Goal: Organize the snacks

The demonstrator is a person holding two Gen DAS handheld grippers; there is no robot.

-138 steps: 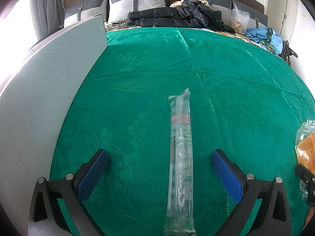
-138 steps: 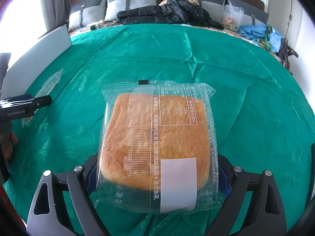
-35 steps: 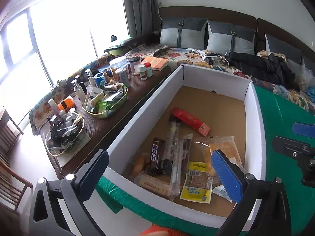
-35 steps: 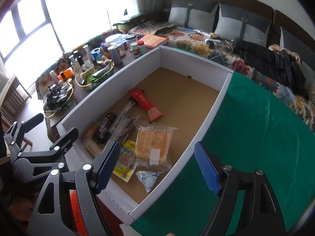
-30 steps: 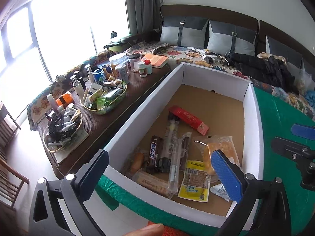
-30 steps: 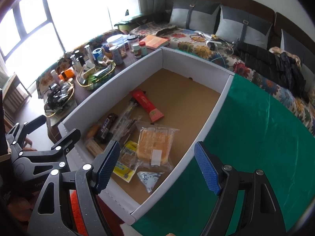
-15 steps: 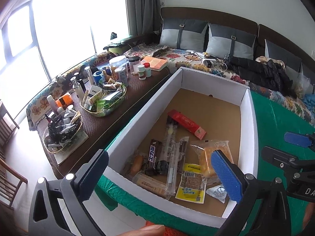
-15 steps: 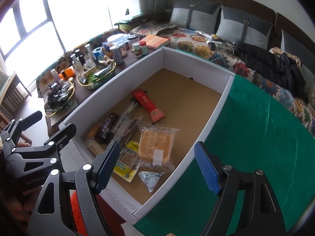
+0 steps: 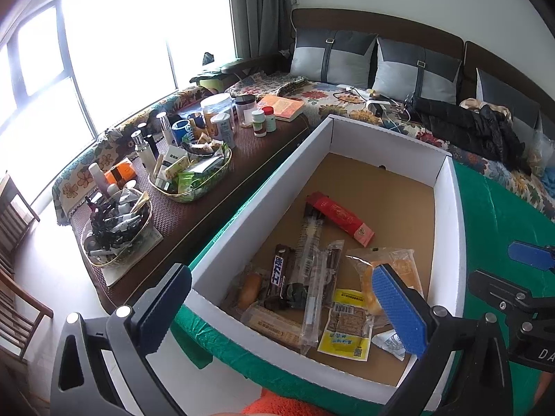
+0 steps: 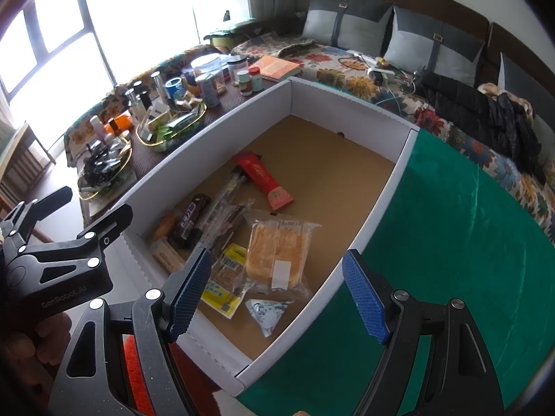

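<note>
White cardboard box (image 10: pixel 385 187) on green bedcover (image 10: pixel 451 242) holds the snacks: bread pack (image 10: pixel 277 253), red bar (image 10: pixel 265 176), choc bar (image 10: pixel 189 216) etc., all near its close end. We hold left gripper (image 9: pixel 281 312) & right gripper (image 10: pixel 277 294) above it, fingers wide apart, both empty.

Brown side table (image 9: pixel 208 208) as anchor: two wire baskets (image 9: pixel 194 176) of clutter and jars (image 9: pixel 218 111) on it, orange book (image 9: pixel 284 105) at far end, grey cushions (image 9: pixel 333 55) beyond.
</note>
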